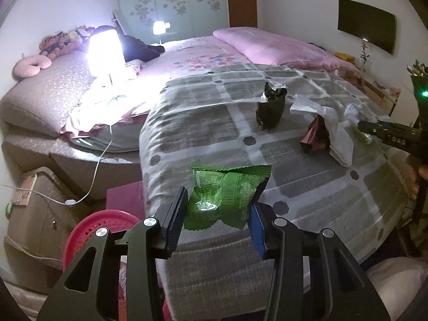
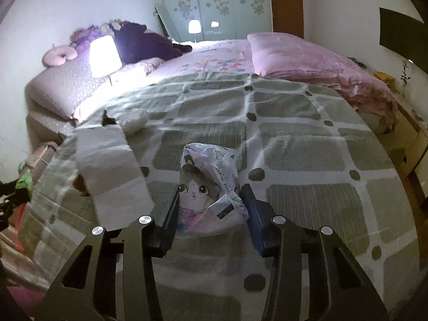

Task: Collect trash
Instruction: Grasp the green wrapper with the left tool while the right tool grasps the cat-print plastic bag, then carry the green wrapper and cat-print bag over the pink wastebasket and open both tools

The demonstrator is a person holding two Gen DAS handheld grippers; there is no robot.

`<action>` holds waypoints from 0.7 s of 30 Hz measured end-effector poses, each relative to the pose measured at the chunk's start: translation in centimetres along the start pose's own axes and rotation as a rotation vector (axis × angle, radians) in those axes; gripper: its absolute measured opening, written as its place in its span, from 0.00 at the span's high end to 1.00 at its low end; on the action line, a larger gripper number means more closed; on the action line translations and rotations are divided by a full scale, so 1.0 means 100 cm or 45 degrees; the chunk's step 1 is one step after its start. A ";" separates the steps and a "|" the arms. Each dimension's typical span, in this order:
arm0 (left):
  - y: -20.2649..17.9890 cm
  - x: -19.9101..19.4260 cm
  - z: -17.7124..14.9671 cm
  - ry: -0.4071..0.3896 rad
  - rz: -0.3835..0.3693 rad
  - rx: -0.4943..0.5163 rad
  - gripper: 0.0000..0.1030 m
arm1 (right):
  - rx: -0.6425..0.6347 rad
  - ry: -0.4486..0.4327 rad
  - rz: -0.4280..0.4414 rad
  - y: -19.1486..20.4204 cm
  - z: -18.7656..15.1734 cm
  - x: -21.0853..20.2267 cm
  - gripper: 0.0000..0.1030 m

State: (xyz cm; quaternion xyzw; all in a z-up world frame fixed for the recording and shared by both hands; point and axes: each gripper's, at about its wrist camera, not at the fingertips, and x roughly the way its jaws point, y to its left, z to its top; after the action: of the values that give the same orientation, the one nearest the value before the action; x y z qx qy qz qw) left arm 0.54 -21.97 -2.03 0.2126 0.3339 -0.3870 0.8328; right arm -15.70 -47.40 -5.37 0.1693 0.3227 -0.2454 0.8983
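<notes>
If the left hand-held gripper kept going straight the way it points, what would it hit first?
The left hand-held gripper, shut on a green snack wrapper, points down across the grey checked blanket. It would probably meet bare blanket first, short of the dark wrapper; depth is unclear.

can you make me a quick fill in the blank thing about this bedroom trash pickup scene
1. The left gripper is shut on a ____ wrapper.
2. The packet between the right gripper fingers shows a cartoon ____.
3. The lit lamp stands on the ____.
4. The basket beside the bed is ____.

Missing words: green; cat; bed; red
</notes>
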 end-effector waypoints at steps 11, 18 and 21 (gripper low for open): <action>0.033 -0.029 -0.021 0.004 0.099 -0.100 0.60 | -0.051 -0.071 0.214 0.051 -0.008 -0.045 0.58; 0.067 -0.048 -0.043 0.021 0.208 -0.227 0.60 | -0.145 -0.030 0.359 0.099 -0.011 -0.048 0.58; 0.079 -0.055 -0.055 0.034 0.251 -0.273 0.60 | -0.200 -0.002 0.417 0.123 -0.013 -0.046 0.58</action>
State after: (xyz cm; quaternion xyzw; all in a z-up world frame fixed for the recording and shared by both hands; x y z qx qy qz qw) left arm 1.96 -11.02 -1.06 0.1591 0.3618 -0.2626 0.8802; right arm -12.67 -35.16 -1.42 0.1485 0.3084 -0.0701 0.9370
